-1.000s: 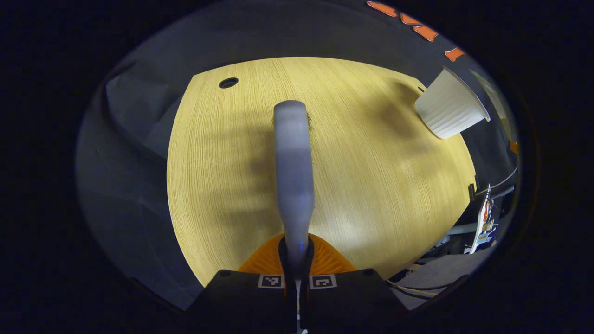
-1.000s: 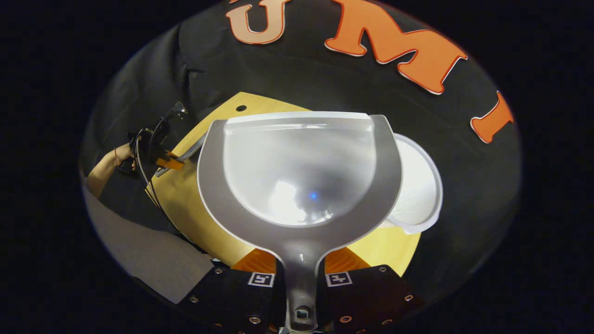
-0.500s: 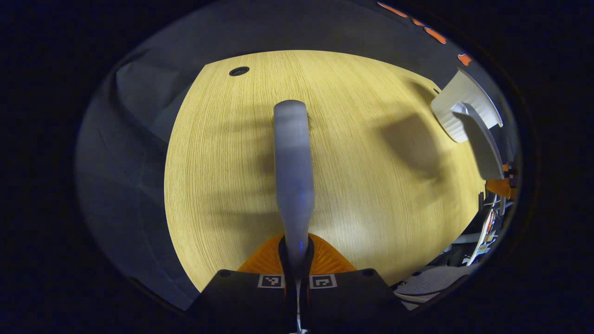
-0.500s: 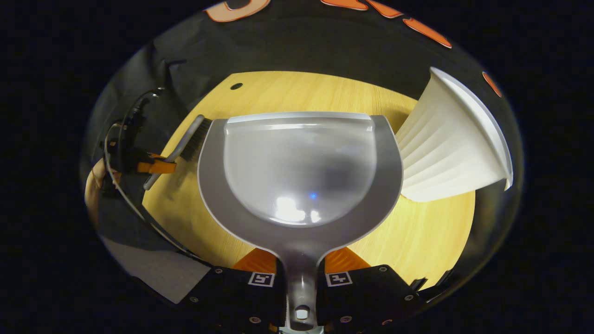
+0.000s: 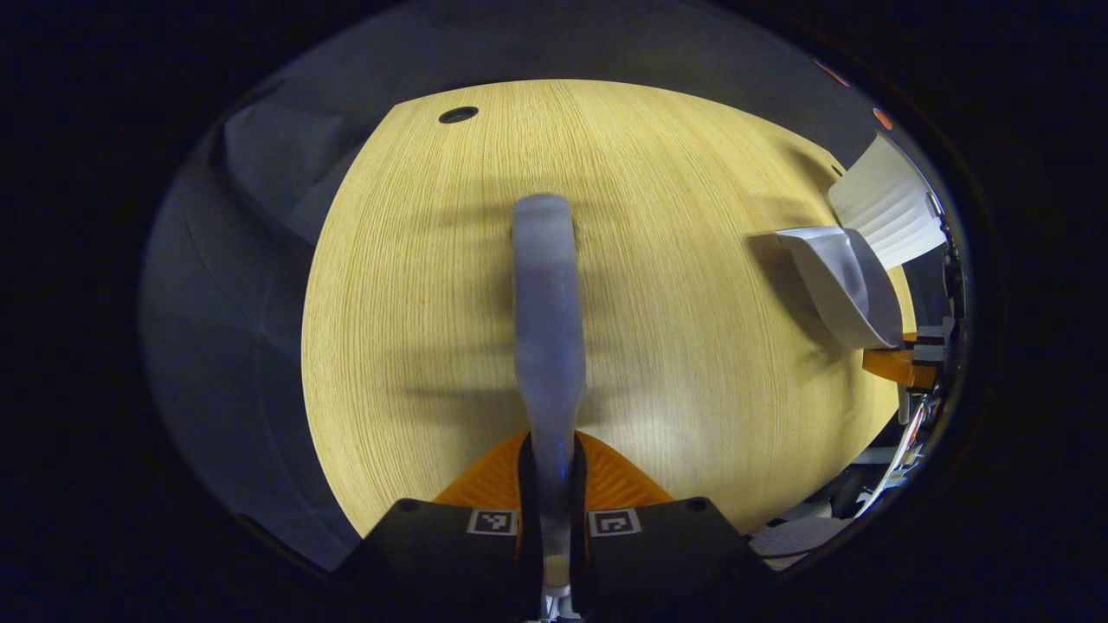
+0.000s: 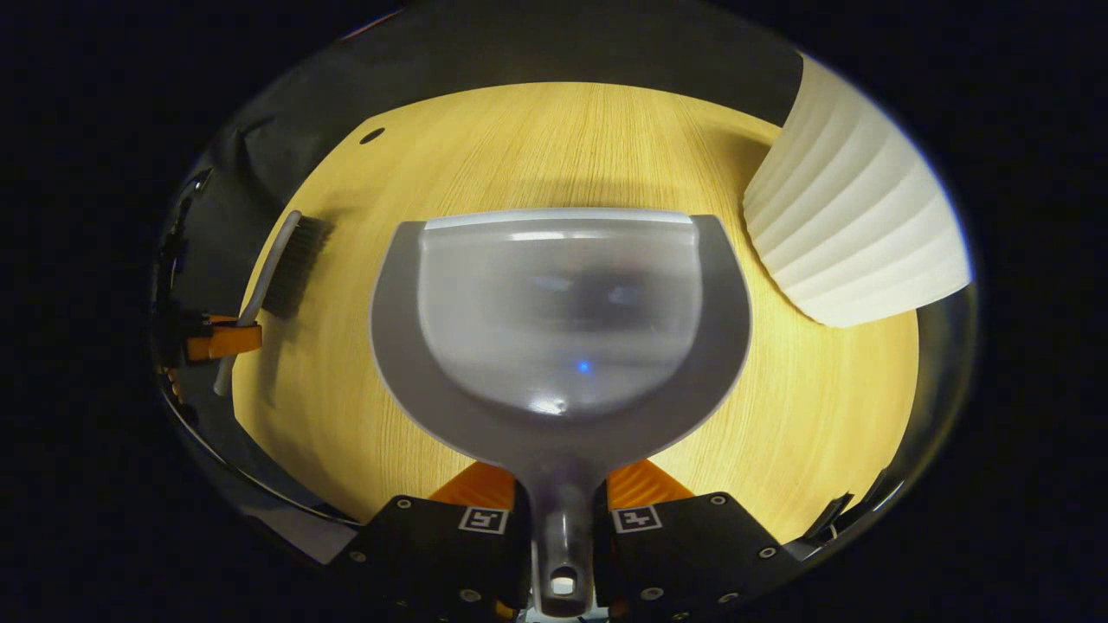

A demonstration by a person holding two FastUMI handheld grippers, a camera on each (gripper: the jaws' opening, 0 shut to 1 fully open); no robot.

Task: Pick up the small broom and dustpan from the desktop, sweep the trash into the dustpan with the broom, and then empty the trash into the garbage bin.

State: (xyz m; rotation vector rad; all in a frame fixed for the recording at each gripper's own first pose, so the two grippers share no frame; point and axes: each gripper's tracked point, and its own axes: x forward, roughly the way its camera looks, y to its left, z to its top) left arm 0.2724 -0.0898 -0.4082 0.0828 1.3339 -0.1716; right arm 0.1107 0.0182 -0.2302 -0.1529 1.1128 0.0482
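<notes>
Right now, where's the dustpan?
The dustpan is held by its handle in the right tongs, above the wooden desktop, with the white ribbed bin just to its right.

A light wooden tabletop with fine straight grain is spread across the left gripper view, and broad soft shadows are cast over its middle. A small round black hole is set near its far left corner. Behind it, a black cloth wall is hung, and a creased grey sheet is draped off the left edge. At lower right, a tangle of pale cables and clutter is glimpsed, too small to be sorted out.

In the right gripper view, the tabletop, the hole and the wall are seen again.
</notes>
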